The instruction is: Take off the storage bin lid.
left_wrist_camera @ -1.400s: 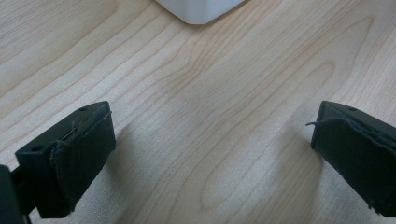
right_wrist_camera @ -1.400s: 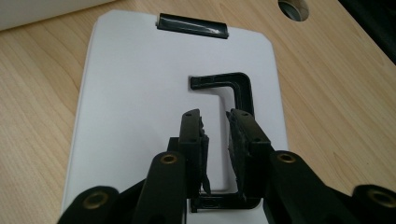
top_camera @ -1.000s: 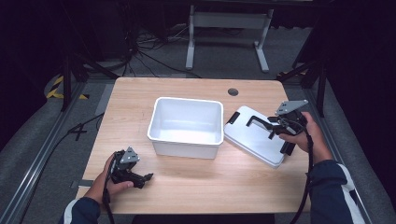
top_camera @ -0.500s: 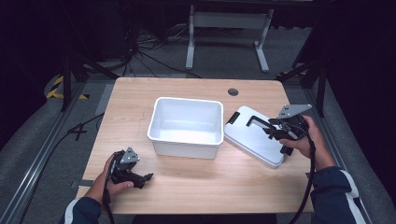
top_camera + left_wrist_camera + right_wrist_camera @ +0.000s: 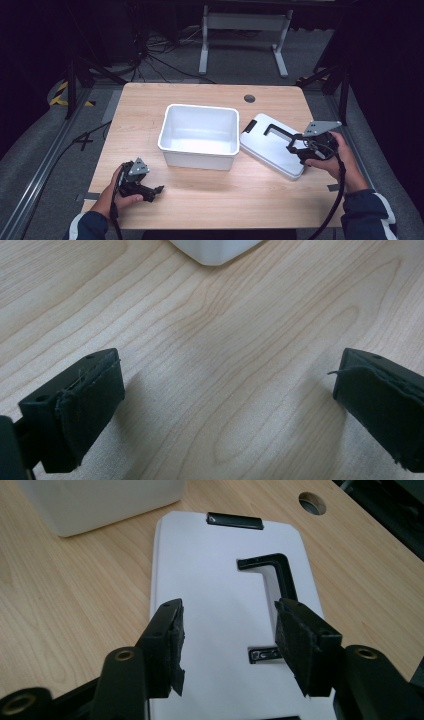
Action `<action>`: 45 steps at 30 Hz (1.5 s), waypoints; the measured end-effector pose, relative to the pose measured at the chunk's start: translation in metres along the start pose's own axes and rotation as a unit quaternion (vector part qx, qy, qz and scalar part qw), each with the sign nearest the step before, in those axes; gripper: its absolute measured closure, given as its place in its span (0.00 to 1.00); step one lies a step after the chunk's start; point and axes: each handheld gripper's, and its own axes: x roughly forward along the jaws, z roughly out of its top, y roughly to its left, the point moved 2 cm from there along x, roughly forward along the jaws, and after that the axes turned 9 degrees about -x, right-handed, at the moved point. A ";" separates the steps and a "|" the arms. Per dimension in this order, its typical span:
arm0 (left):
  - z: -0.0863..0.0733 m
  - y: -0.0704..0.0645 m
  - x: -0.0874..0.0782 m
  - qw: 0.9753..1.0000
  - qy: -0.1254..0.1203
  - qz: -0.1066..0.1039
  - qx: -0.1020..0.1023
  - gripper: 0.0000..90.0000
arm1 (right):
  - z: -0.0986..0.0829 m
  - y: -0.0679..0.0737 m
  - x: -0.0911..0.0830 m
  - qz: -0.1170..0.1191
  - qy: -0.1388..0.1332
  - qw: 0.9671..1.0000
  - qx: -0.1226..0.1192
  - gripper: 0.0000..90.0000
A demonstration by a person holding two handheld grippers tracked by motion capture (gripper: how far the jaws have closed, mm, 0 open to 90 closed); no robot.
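My right gripper (image 5: 227,647) hovering over flat white plastic lid (image 5: 220,580), fingers parted moderately, empty; black L-shaped handle (image 5: 277,572) lying just ahead, slightly right; left gripper (image 5: 225,405) wide, idling.

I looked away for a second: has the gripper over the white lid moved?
Yes. The right gripper has slid back along the lid, toward the person and the table's near edge, away from the handle's far end.
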 end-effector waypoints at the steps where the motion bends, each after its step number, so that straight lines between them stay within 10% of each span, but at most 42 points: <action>1: 0.000 0.000 0.000 1.000 0.000 0.000 0.000 0.01 | -0.002 0.002 -0.001 0.000 0.000 1.000 0.000 0.49; 33: 0.000 0.000 0.000 1.000 0.000 0.000 0.000 0.01 | -0.074 0.048 -0.003 -0.013 -0.024 0.999 0.033 0.43; 45: 0.000 0.000 0.000 1.000 0.000 0.000 -0.001 0.01 | -0.110 0.067 0.013 -0.006 -0.023 0.995 0.099 0.37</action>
